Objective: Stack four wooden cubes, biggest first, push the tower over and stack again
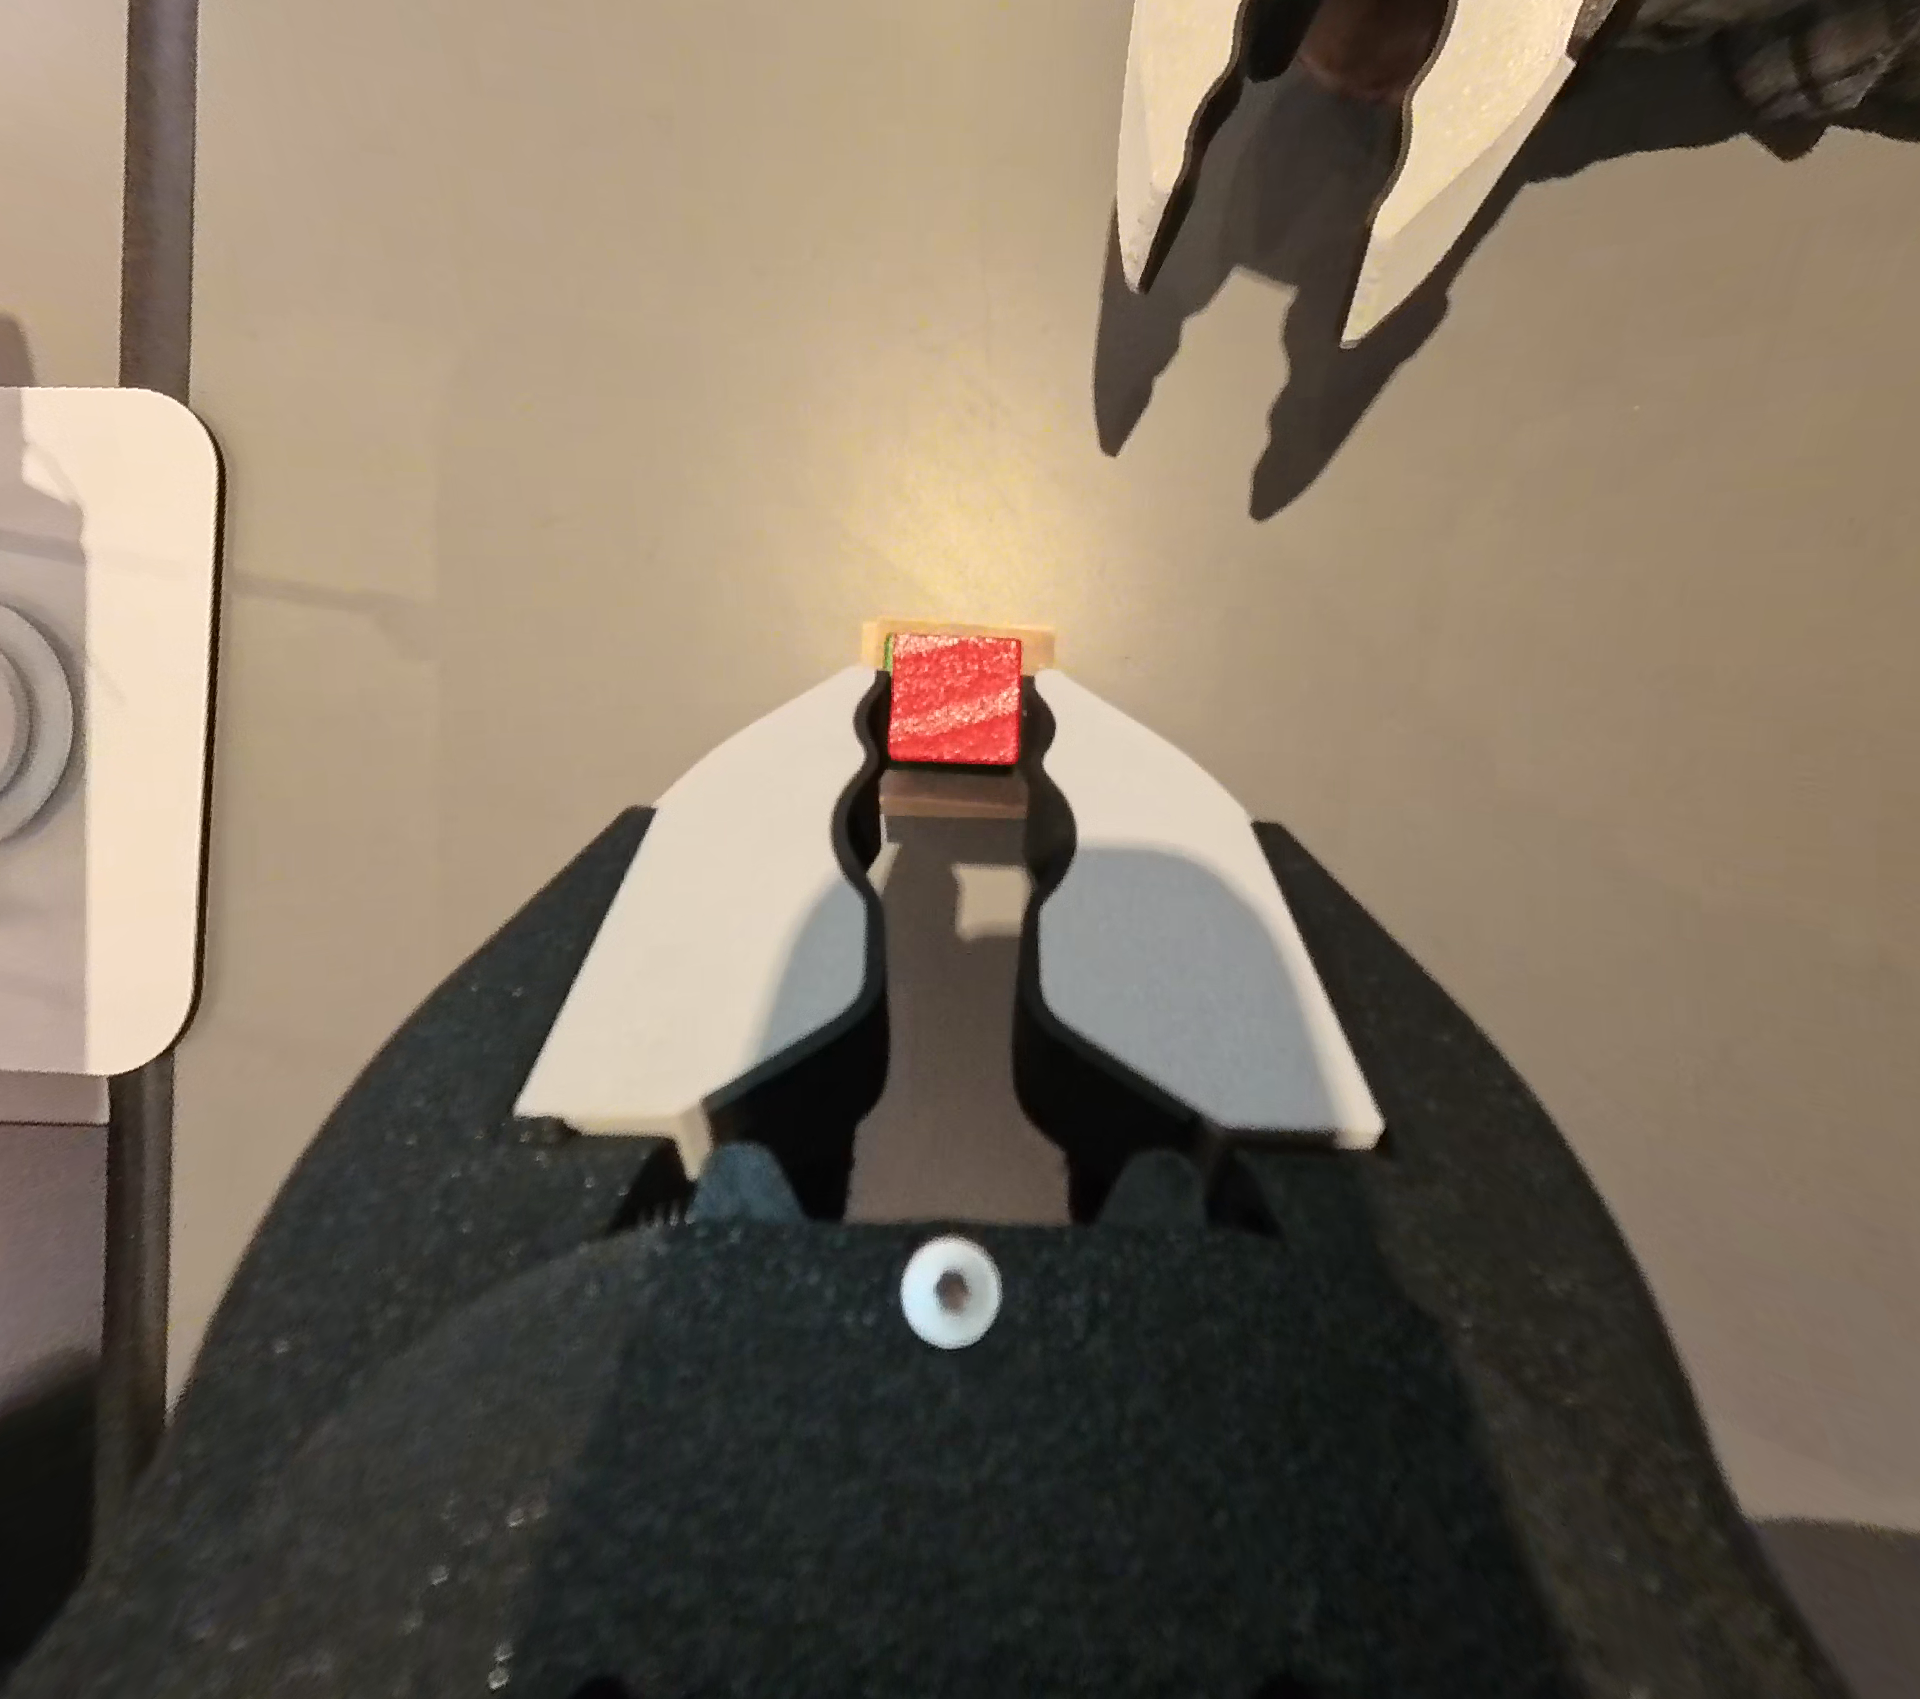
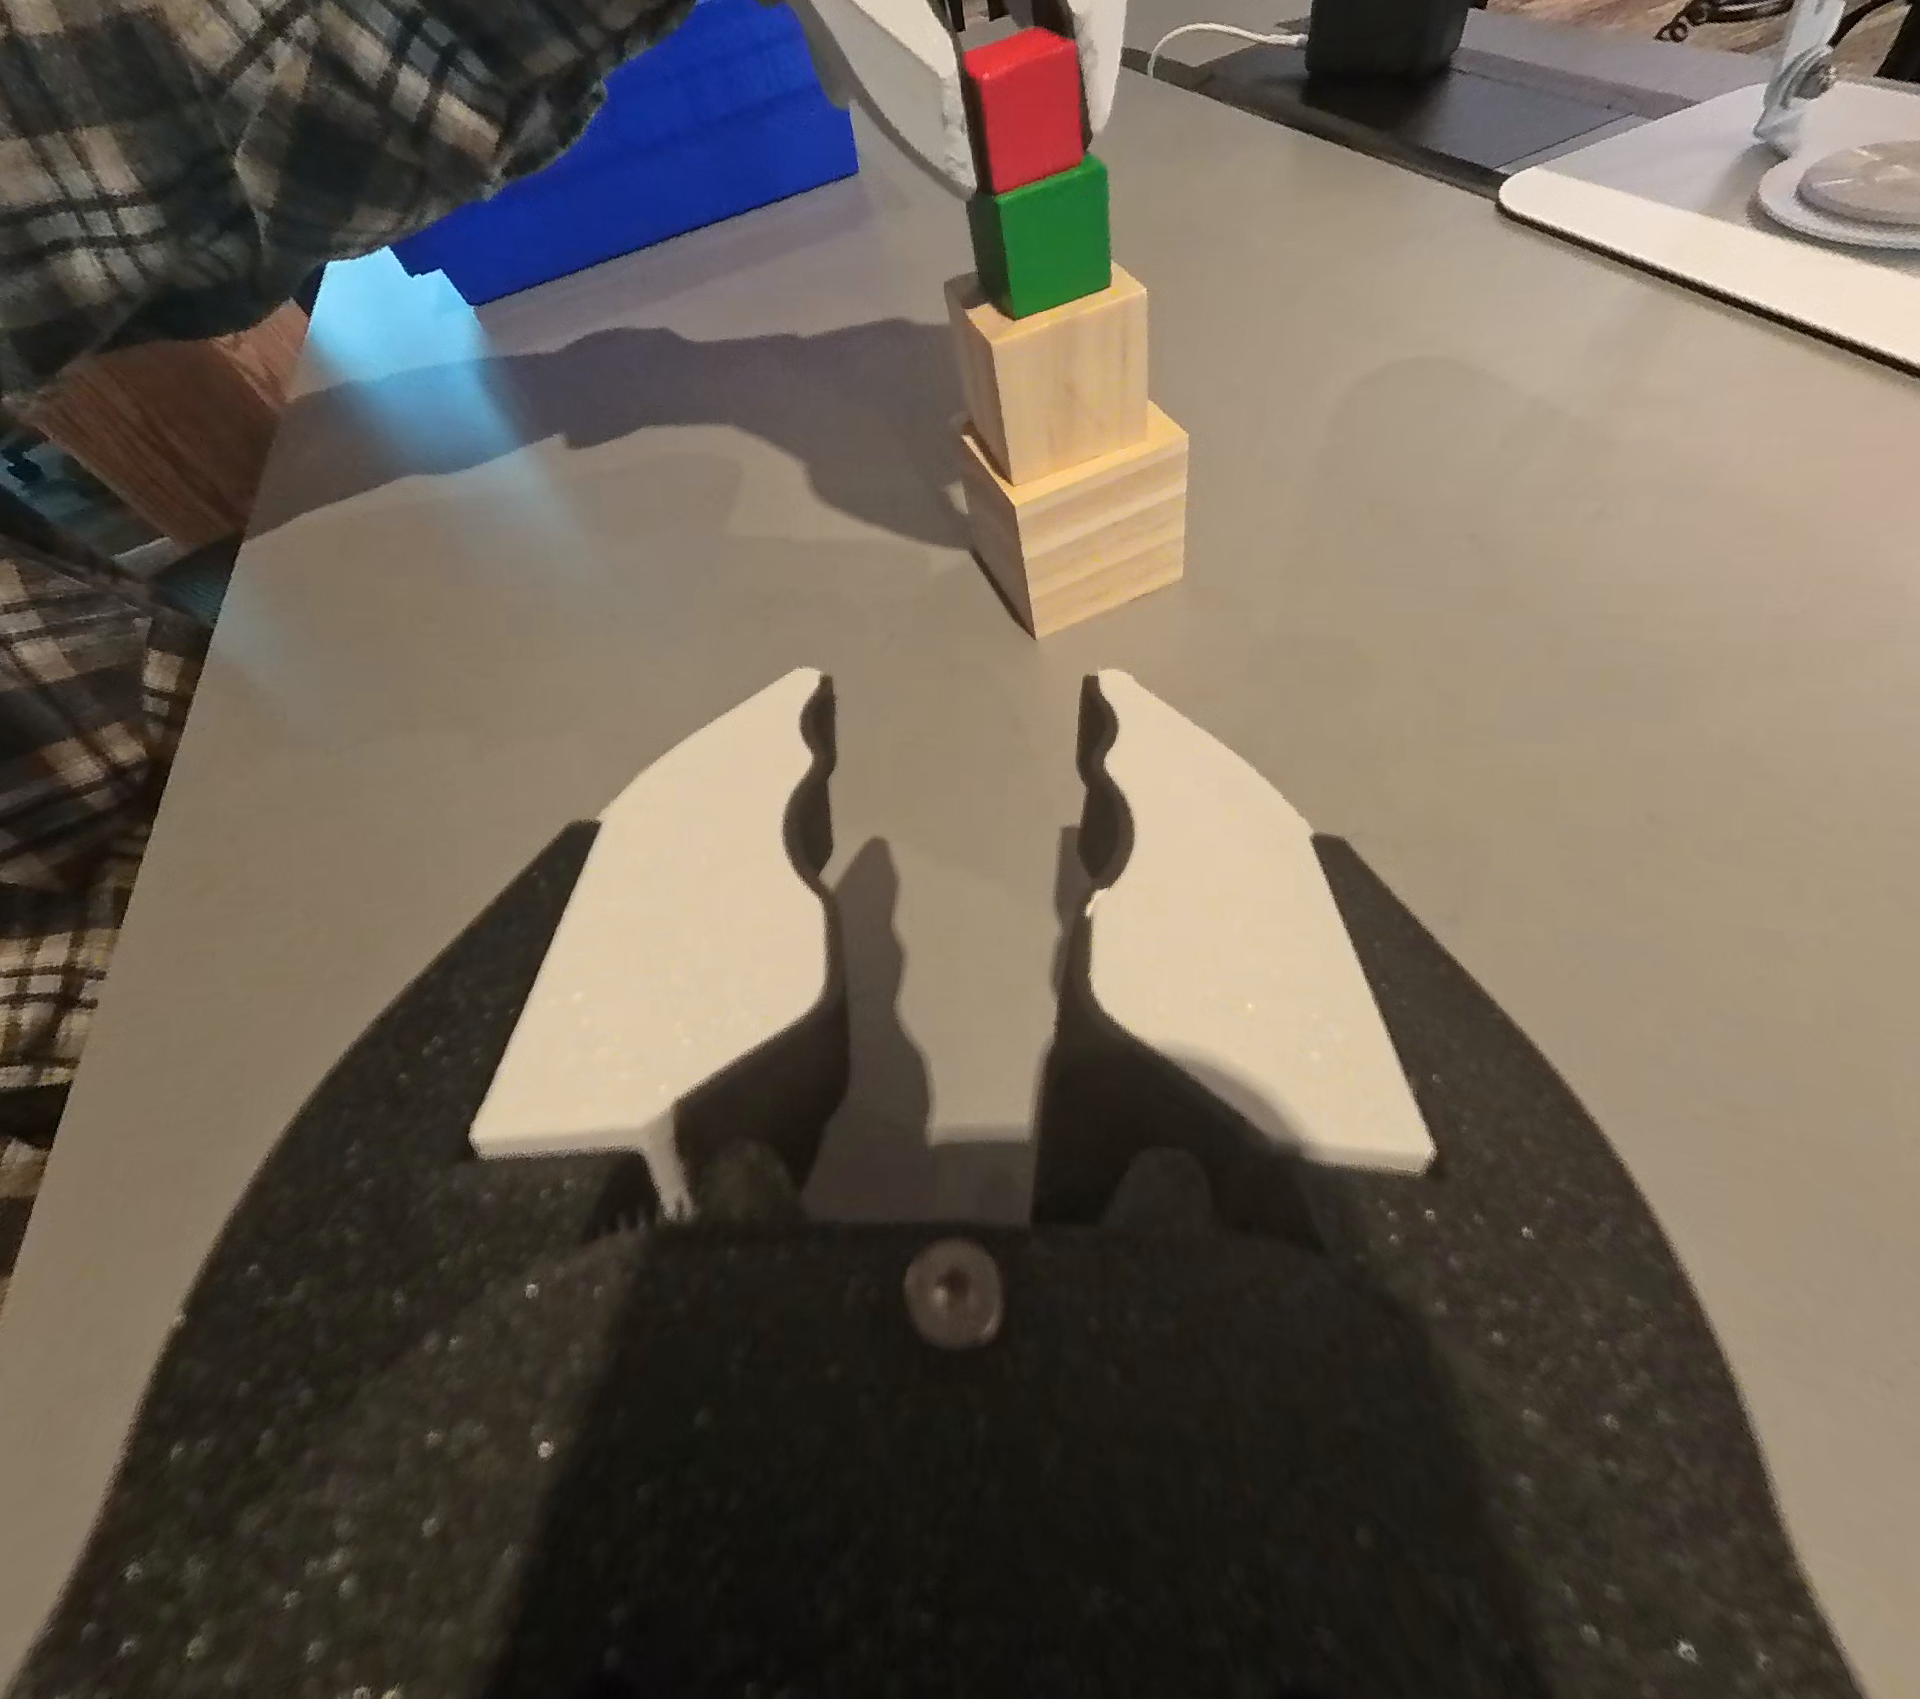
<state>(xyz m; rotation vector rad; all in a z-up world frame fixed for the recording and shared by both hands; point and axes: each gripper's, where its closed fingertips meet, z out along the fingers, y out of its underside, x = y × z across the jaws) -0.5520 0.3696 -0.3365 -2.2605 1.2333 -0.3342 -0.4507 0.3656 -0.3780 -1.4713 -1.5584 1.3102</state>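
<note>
A tower of cubes stands on the grey table (image 2: 1455,610). A large plain wooden cube (image 2: 1081,527) is at the bottom, a smaller plain wooden cube (image 2: 1055,382) on it, then a green cube (image 2: 1039,236), then a small red cube (image 2: 1023,106) on top. My left gripper (image 1: 954,709) comes down from above and is shut on the red cube (image 1: 954,699), which rests on the green cube. The left gripper also shows in the right wrist view (image 2: 1023,91). My right gripper (image 2: 956,693) is open and empty, low over the table in front of the tower; it also shows in the left wrist view (image 1: 1247,299).
A blue block (image 2: 665,163) lies behind the tower at the left. A white mat (image 2: 1714,236) with a lamp base, a dark box (image 2: 1392,2) and a cable are at the back right. A person's plaid sleeve (image 2: 260,39) reaches in from the left. My hands' fingertips stand some 12 cm from each other.
</note>
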